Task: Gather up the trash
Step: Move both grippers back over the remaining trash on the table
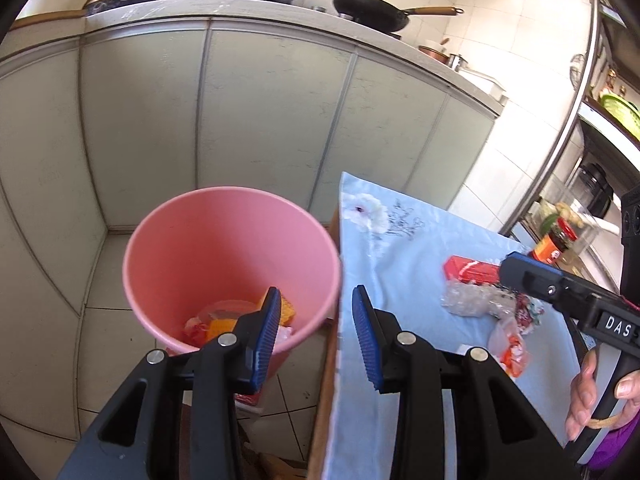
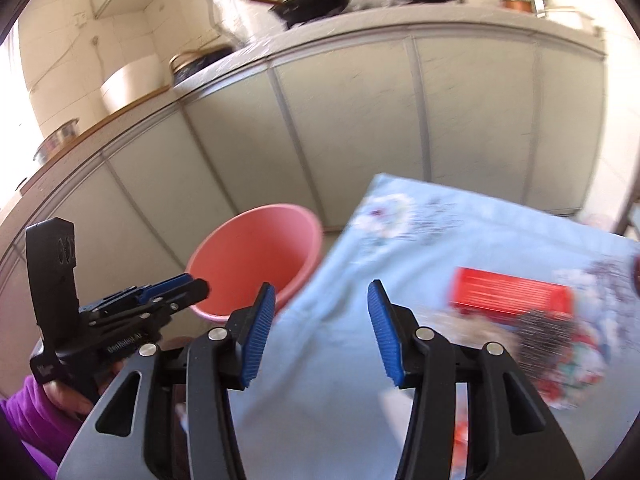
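Observation:
A pink bin (image 1: 224, 256) stands on the floor left of the table and holds orange and red wrappers (image 1: 240, 320). My left gripper (image 1: 316, 336) is open and empty, over the bin's right rim and the table edge. On the blue floral tablecloth (image 1: 400, 264) lie a red box (image 1: 472, 270), a crumpled clear plastic piece (image 1: 468, 300) and colourful wrappers (image 1: 516, 344). My right gripper (image 2: 320, 328) is open and empty above the cloth, left of the red box (image 2: 512, 292) and the wrappers (image 2: 560, 344); it also shows in the left wrist view (image 1: 516, 268). The bin (image 2: 256, 256) is blurred there.
Pale cabinet doors (image 1: 260, 112) run behind the bin under a counter with black woks (image 1: 372, 10). A sauce jar (image 1: 554, 246) stands at the table's far right. Shelves with kitchen items (image 1: 592, 188) are at the right. Tiled floor (image 1: 100, 320) lies around the bin.

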`<state>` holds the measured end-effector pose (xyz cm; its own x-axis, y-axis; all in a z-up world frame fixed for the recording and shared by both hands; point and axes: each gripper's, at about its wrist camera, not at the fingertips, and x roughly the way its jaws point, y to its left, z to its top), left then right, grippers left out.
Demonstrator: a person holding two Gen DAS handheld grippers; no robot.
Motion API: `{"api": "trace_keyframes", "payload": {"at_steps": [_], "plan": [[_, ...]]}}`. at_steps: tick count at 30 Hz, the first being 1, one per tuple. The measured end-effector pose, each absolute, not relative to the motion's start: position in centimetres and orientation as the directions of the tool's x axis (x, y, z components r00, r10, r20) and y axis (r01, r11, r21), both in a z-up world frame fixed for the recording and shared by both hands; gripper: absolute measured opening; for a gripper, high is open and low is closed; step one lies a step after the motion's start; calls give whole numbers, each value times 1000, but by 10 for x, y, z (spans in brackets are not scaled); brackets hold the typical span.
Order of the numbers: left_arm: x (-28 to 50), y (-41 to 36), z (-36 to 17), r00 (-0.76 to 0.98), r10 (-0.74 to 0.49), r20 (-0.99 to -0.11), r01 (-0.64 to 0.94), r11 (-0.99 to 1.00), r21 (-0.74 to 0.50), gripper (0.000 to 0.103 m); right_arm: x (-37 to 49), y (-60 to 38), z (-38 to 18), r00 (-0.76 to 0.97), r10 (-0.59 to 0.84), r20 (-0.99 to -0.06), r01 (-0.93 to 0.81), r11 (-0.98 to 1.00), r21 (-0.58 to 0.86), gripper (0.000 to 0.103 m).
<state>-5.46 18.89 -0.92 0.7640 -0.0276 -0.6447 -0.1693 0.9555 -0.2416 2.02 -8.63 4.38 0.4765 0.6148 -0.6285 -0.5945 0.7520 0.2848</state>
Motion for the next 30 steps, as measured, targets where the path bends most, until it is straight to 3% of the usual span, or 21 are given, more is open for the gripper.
{"api": "trace_keyframes", "payload": {"at_steps": [4,19,30], "plan": [[-51,167,-7,759,-88,-645,-99,964,-248,49,18,-136,43,553,541,-634,-514,820,252,49],[-23,63,-18,636,-247,-731,135,968,-210,50,3,-252,-6,593,420,-687,-280,907,313,49],[20,36,-19,607,-226,-762,111,973,-201,50,-1,-264,-20,574,445,-687,-293,895,336,49]]}}
